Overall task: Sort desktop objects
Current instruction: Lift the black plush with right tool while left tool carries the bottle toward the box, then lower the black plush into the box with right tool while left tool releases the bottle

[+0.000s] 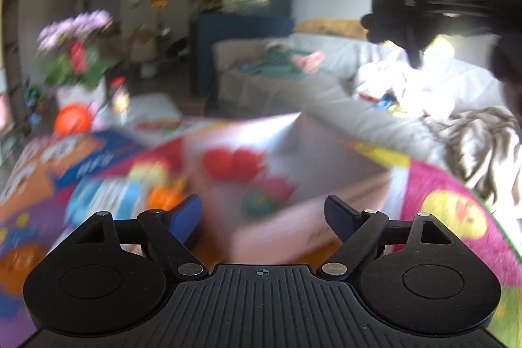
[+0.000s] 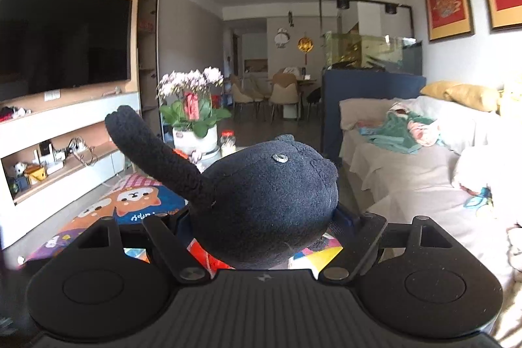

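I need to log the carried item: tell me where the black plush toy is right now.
The black plush toy fills the centre of the right wrist view, clamped in the right gripper above the colourful play mat.

Daylit interior; left wrist view motion-blurred, right wrist view sharp.
Left view: the box and play mat smear, glare blows out the sofa at right. Right view: even, soft light; the black plush toy shows fabric texture. Fisheye distortion bends both frames' edges.
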`<state>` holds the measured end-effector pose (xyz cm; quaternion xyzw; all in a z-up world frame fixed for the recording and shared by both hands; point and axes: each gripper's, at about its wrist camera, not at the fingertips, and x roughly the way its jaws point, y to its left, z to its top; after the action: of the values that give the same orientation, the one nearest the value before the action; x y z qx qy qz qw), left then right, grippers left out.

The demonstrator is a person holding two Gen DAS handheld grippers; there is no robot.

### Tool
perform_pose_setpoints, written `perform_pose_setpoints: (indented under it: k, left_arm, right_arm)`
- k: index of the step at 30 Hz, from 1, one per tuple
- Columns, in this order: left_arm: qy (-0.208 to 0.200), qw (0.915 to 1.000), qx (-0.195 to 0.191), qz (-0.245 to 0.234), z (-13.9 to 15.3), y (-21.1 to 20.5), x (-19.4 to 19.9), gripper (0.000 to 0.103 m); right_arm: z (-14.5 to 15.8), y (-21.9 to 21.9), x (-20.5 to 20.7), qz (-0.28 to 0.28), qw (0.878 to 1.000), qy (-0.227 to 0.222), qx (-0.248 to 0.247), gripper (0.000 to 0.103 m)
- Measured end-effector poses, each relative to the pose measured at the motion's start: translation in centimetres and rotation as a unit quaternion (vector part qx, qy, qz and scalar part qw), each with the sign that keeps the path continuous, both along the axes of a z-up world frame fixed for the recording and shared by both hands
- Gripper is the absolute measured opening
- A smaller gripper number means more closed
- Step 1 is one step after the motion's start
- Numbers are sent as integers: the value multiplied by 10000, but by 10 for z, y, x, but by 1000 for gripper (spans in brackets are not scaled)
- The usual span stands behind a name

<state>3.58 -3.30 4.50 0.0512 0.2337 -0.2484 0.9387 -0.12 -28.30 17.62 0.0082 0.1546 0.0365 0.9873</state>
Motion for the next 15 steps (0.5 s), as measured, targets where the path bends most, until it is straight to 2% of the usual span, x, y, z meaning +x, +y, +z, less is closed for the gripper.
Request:
perform_pose_setpoints:
  k: [4,7,9,12,15]
  left_arm:
    - [193,9991,-4,380,-15,37,-11,92]
    - [243,9983,-37,520,-18,56,-19,95]
    - [270,9977,-47,628,-22,67,-21,95]
    - [317,9960,-91,834,-27,77,-20,95]
    - [406,9945,-267,930,-31,86,-17,95]
  right_arm:
    - [-19,20,57,73,9993,354,-139,80]
    - [-45,40,95,48,9962,621,-606,80]
    - [-63,49,117,94,9921,995,-764,80]
    - [-90,53,133,254,9840,1539,-860,83]
    - [-105,56,128,234,9789,1801,-933,90]
